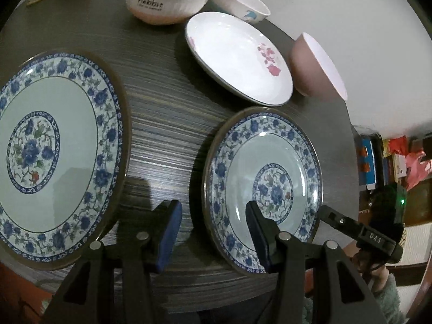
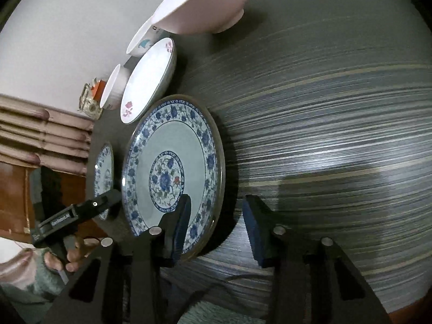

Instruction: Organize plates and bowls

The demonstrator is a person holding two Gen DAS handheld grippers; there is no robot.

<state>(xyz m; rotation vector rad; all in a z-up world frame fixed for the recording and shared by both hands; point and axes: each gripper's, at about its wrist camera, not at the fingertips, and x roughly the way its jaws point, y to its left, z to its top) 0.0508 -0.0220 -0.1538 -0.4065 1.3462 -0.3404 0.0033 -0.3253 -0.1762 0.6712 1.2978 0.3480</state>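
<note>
While both grippers hang over the small plate (image 1: 263,189), nothing is held, so the step in hand looks like the approach to a first pick.

From the left wrist view, the left gripper (image 1: 213,232) stands open astride the small plate's left rim: one pad over the bare worktop (image 1: 167,135), the other over the plate's well, neither pressing. A large plate (image 1: 51,156) lies well apart to the left. Farther off sit a floral dish (image 1: 237,59), a pink bowl (image 1: 318,67), a Rabbit bowl (image 1: 167,0) and a dolphin bowl (image 1: 240,2). The right gripper (image 1: 334,217) pokes in just beyond the plate's right rim.

From the right wrist view, the right gripper (image 2: 216,226) is open too, straddling the opposite rim of the small plate (image 2: 172,167); whether its inner pad touches the glaze I cannot tell. A hand (image 2: 73,253) holds the left gripper (image 2: 100,205) beside the plate.

Next, I judge, one gripper must sink, clamp the rim, then carry the small plate onto the large one.
</note>
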